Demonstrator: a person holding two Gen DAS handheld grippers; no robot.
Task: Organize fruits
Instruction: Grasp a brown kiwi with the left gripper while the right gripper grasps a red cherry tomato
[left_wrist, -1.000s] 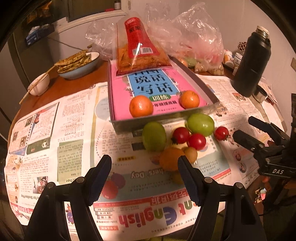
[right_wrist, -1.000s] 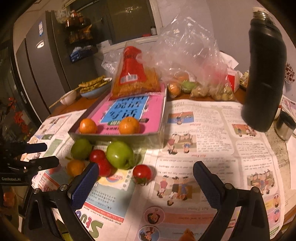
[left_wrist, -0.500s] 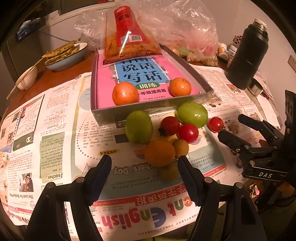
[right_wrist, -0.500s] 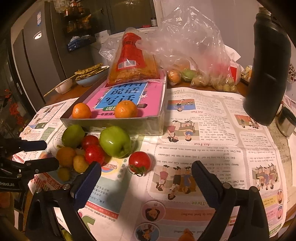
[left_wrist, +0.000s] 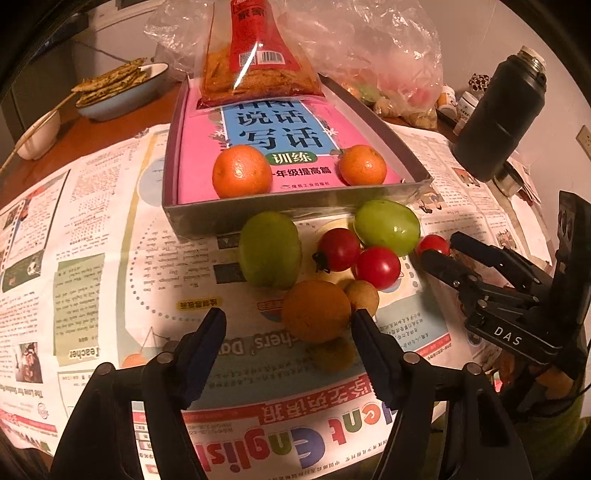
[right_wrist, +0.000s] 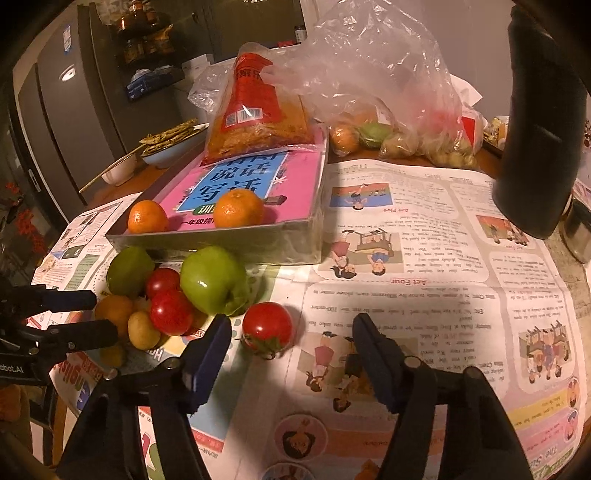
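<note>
Right gripper (right_wrist: 291, 332) low over the newspaper (right_wrist: 424, 258), jaws just narrowing, half apart, a lone red tomato (right_wrist: 267, 325) between the tips, untouched, stem toward the camera. Left gripper (left_wrist: 288, 328), jaws also closing a little, empty, brackets a brownish-orange fruit (left_wrist: 316, 311). Beyond, an oval green fruit (left_wrist: 269, 249) stands lengthwise toward the tray (left_wrist: 295, 210) with two oranges (left_wrist: 242, 170).
</note>
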